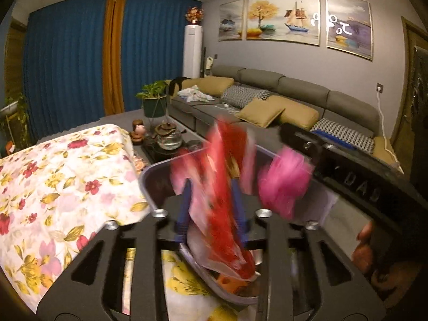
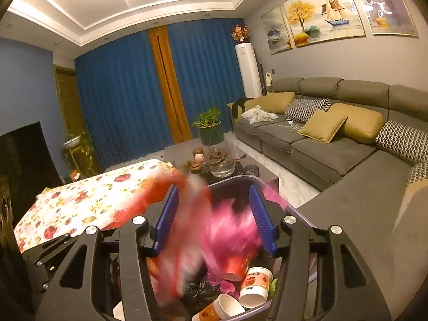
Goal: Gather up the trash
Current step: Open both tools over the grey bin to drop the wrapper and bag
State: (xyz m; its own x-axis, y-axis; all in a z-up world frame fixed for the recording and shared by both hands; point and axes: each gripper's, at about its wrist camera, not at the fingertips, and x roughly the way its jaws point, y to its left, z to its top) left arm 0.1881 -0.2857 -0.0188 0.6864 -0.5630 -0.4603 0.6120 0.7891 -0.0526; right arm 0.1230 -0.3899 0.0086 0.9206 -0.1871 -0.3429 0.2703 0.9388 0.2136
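We hold both grippers side by side over a grey bin (image 2: 235, 180) beside the floral-clothed table (image 1: 53, 187). Our left gripper (image 1: 212, 208) has parted jaws; a red-and-white wrapper (image 1: 224, 187), long axis near upright, blurs between them, apparently dropping. Our right gripper (image 2: 214, 219) is also parted, with a blurred pink bag (image 2: 230, 232) slipping between its blue pads (image 2: 260, 214). The bin lies directly below, already holding paper cups (image 2: 255, 283).

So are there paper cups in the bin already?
Yes, the right wrist view shows several paper cups lying in the bin below the tongs, beside pink and black scraps.
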